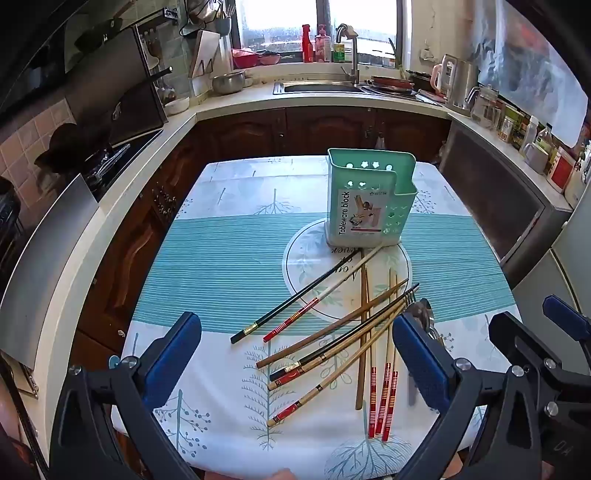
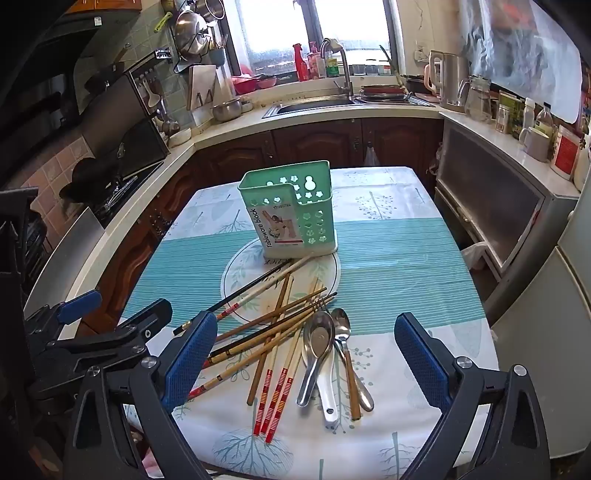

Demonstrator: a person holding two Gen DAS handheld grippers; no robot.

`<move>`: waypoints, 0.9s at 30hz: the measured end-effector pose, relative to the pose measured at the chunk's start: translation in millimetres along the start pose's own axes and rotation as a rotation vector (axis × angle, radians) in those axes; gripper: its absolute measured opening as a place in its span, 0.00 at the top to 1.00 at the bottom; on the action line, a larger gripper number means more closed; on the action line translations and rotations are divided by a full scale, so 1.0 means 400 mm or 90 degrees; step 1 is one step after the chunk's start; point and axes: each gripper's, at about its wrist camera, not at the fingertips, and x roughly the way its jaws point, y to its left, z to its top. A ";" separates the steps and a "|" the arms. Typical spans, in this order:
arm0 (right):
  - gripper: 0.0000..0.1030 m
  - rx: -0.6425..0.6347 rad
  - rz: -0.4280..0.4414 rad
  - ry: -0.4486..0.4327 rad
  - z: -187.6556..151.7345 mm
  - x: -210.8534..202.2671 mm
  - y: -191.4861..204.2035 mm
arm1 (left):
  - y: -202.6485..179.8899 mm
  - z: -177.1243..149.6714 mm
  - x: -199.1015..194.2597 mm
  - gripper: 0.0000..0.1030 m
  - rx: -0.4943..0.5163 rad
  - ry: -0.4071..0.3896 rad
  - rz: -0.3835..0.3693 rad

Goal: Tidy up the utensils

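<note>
Nearest, left gripper (image 1: pixel 295 362) spread wide over the near part of the table (image 1: pixel 207 369), blue pads (image 1: pixel 170 354) clear of everything, nothing grasped; right gripper (image 2: pixel 306 362) likewise spread wide and empty, tilted down toward the pile, its left pad in front of some chopstick ends; each gripper visible at the edge of the other's view; just beyond the pads, chopsticks (image 2: pixel 273 398) scattered and crossing on the cloth (image 2: pixel 388 258), several with red-banded ends pointing toward the near edge, a black one (image 1: pixel 295 295) and a pale one with a red end (image 1: pixel 321 295) lying apart to the left, slanting up toward the holder; right of the chopsticks, steel spoons (image 2: pixel 317 354) side by side over a white spoon (image 2: pixel 327 391), handles toward the near edge, bowls away, touching the chopstick pile; a fork (image 1: pixel 410 297) partly visible among the far chopstick tips; farther, green holder (image 2: pixel 295 214) upright on a round printed motif near mid-table, two compartments with nothing showing above the rims, label reading "Tableware block" on its front, the tips of two chopsticks just reaching its base; beyond the table, dark cabinets (image 1: pixel 314 129), counter with sink (image 2: pixel 314 105) and tap (image 2: pixel 340 66) under a bright window (image 2: pixel 314 29); stove (image 2: pixel 110 192) to the left, kettle (image 2: pixel 447 81) and jars to the right
</note>
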 end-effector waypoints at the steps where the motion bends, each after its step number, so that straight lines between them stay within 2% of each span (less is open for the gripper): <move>1: 0.04 -0.003 -0.004 0.003 0.000 0.000 0.000 | 0.001 0.000 0.000 0.01 -0.004 -0.001 -0.003; 10: 0.04 0.000 0.002 -0.001 -0.001 -0.007 -0.002 | -0.003 -0.008 -0.022 0.01 0.003 -0.019 0.004; 15: 0.04 0.001 0.003 -0.003 -0.001 -0.009 -0.001 | -0.003 -0.013 0.008 0.01 -0.002 -0.005 0.000; 27: 0.04 0.000 0.005 -0.007 -0.004 -0.015 0.005 | 0.004 -0.003 -0.018 0.01 0.002 -0.009 0.008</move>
